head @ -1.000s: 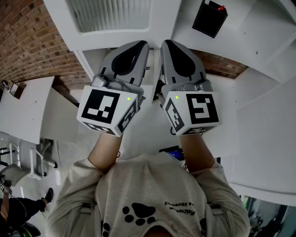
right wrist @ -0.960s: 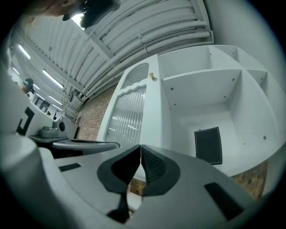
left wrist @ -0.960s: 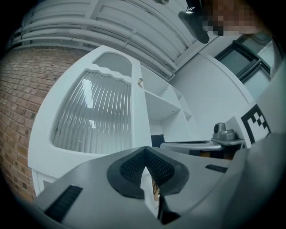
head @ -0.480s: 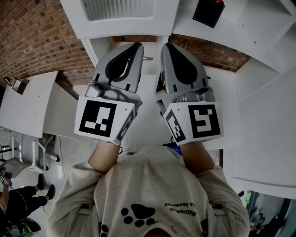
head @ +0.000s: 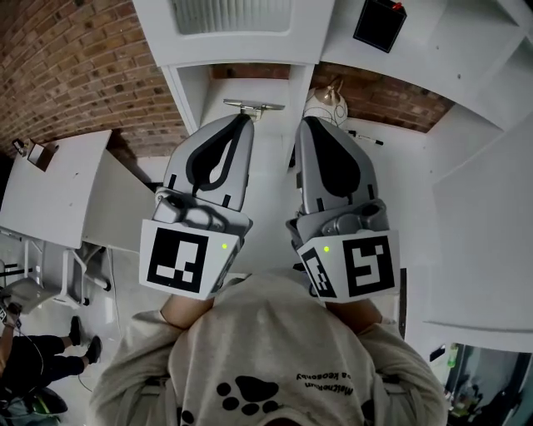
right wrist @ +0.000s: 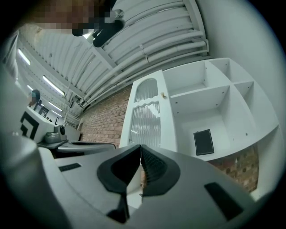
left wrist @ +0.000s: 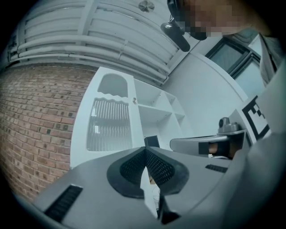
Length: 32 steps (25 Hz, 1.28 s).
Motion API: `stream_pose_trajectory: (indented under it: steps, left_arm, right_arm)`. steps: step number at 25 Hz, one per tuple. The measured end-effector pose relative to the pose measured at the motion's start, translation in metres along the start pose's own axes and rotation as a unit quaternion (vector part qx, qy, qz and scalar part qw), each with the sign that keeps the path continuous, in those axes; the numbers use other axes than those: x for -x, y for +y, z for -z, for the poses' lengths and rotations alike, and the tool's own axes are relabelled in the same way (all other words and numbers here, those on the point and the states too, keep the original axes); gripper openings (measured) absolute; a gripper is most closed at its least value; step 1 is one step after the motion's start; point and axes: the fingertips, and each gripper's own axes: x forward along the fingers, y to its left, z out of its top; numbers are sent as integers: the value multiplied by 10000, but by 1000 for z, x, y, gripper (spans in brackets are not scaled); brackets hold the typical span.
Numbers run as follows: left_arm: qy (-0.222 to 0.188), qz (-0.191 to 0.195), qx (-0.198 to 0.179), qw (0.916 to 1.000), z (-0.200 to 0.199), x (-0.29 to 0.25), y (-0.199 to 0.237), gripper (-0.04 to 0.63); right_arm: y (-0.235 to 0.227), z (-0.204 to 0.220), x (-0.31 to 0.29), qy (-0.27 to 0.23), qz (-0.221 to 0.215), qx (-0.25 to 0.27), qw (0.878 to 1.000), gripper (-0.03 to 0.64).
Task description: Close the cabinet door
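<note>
The white cabinet door has a ribbed glass panel and hangs high on the brick wall. In the right gripper view the door looks flush with the cabinet front, its small knob by the open shelves. My left gripper and right gripper are side by side below the cabinet, apart from the door and touching nothing. In the left gripper view the left gripper has its ridged pads pressed together with nothing between them. The right gripper is likewise shut and empty.
Open white shelves to the right of the door hold a flat black object. Below the cabinet are a metal fitting and a round pale pot. The brick wall and white tables are on the left.
Both grippers have drawn back from the cabinet toward the person, lower in the head view. The metal fitting and the round pot have come into sight beyond the fingertips.
</note>
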Motion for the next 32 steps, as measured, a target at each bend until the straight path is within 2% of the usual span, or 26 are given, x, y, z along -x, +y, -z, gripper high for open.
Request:
stream_pose_trajectory:
  steps: [8, 15, 20, 25, 32]
  left_arm:
    - [-34, 190, 198, 9996, 9, 31, -3, 8]
    - [74, 245, 206, 9995, 12, 55, -3, 8]
    - [108, 243, 123, 9996, 15, 64, -2, 8]
    - [115, 309, 208, 9992, 17, 67, -3, 8]
    - [115, 432, 239, 9987, 19, 67, -6, 8]
  right_arm:
    - [26, 9, 23, 138, 109, 45, 9998, 20]
    - [46, 5, 35, 191, 130, 271, 9994, 20]
    - [53, 8, 44, 232, 181, 355, 9989, 20]
    - [58, 11, 45, 355, 238, 481, 9979, 18]
    - [60, 15, 44, 405, 262, 382, 9981, 18]
